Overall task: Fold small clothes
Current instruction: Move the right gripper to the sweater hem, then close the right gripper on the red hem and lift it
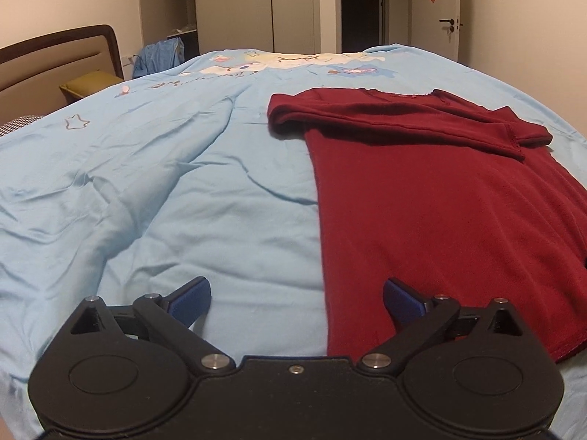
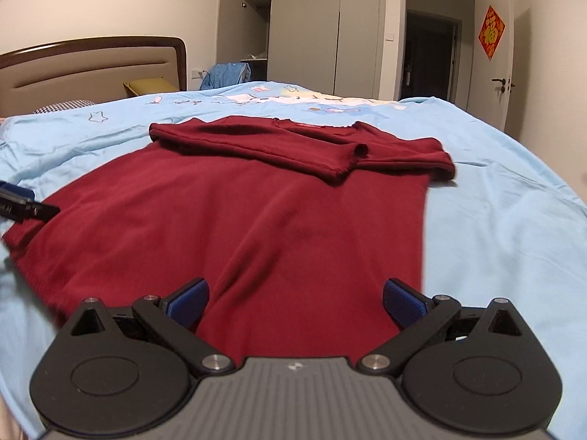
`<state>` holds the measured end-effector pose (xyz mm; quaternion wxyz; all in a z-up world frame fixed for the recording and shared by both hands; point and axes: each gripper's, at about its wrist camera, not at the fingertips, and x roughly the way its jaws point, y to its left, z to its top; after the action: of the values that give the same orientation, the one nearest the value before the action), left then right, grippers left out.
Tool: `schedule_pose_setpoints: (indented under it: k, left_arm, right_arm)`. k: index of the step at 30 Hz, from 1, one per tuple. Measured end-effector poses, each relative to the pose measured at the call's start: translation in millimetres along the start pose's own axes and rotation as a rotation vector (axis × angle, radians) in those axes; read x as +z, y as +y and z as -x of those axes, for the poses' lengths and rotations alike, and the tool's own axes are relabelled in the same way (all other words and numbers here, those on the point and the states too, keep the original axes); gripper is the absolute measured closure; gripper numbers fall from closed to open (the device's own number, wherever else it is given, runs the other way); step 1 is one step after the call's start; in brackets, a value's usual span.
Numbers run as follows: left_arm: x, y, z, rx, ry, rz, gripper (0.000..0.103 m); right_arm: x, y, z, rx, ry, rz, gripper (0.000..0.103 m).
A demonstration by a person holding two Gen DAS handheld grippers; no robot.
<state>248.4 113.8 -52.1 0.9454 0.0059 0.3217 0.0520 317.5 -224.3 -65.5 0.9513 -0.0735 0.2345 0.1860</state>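
Both sleeves are lying folded across the red shirt (image 2: pixel 256 227) on the bed (image 1: pixel 165 183). Left gripper (image 1: pixel 296 302) and right gripper (image 2: pixel 296 302) are hovering fingers wide at its 6 o'clock hem. Next: pinching hem corners, folding toward 12.

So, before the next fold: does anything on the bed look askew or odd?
Mostly tidy. The red shirt lies flat with both sleeves folded in, but the top sleeve crosses at a slant. The blue sheet is creased beside it. Nothing is damaged.
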Motion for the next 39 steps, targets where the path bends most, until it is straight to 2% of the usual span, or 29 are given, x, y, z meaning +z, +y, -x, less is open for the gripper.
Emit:
schedule_pose_setpoints:
  k: [7,12,18,24,26,29,31,33,34,35,36,37,38,39]
  left_arm:
    - [-8.0,8.2,13.3,-0.008,-0.002,0.056,0.001]
    - [-11.2,6.5,27.2,-0.053,-0.05,0.087,0.001]
    - [-12.1,-9.7,42.8,-0.095,-0.123,0.023,0.001]
    - [-14.0,-28.9,45.6,-0.138,-0.131,-0.046,0.001]
    - [-15.2,-32.8,45.6,-0.155,-0.131,-0.058,0.001]
    - [-16.4,-37.7,46.6,-0.174,-0.126,-0.069,0.001]
    - [-16.8,-40.7,49.4,-0.182,-0.132,-0.085,0.001]
    - [-17.7,-43.2,52.5,-0.189,-0.142,-0.106,0.001]
    - [-18.4,-44.7,53.8,-0.193,-0.146,-0.117,0.001]
    - [-19.5,-46.8,55.1,-0.196,-0.15,-0.13,0.001]
    - [-20.4,-48.8,56.4,-0.201,-0.154,-0.143,0.001]
    - [-21.6,-50.9,58.0,-0.207,-0.159,-0.158,0.001]
    - [-23.0,-53.7,59.8,-0.215,-0.166,-0.175,0.001]
    - [-24.6,-56.3,61.8,-0.223,-0.172,-0.194,0.001]
  right_arm:
    - [-23.7,-0.2,41.5,-0.099,0.044,0.155,0.0]
    - [-34.2,10.6,62.4,-0.161,0.019,0.286,0.0]
    - [-40.1,32.4,76.6,-0.189,0.01,0.502,0.0]
    - [-54.5,45.4,81.7,-0.174,0.058,0.677,0.0]
    - [-58.6,45.2,74.1,-0.202,0.073,0.693,0.0]
    - [-55.2,43.6,68.6,-0.213,0.064,0.646,0.001]
    - [-54.9,46.5,69.7,-0.25,0.015,0.67,0.007]
    - [-55.6,49.9,71.4,-0.264,-0.022,0.718,0.023]
    - [-55.9,51.1,72.4,-0.263,-0.039,0.735,0.027]
    - [-56.1,52.0,73.9,-0.25,-0.056,0.745,0.04]
    - [-56.2,52.9,75.6,-0.232,-0.069,0.751,0.058]
    - [-55.4,54.5,78.4,-0.218,-0.079,0.757,0.066]
    - [-54.5,55.7,79.8,-0.212,-0.091,0.759,0.082]
    - [-52.9,56.8,81.4,-0.207,-0.105,0.753,0.091]
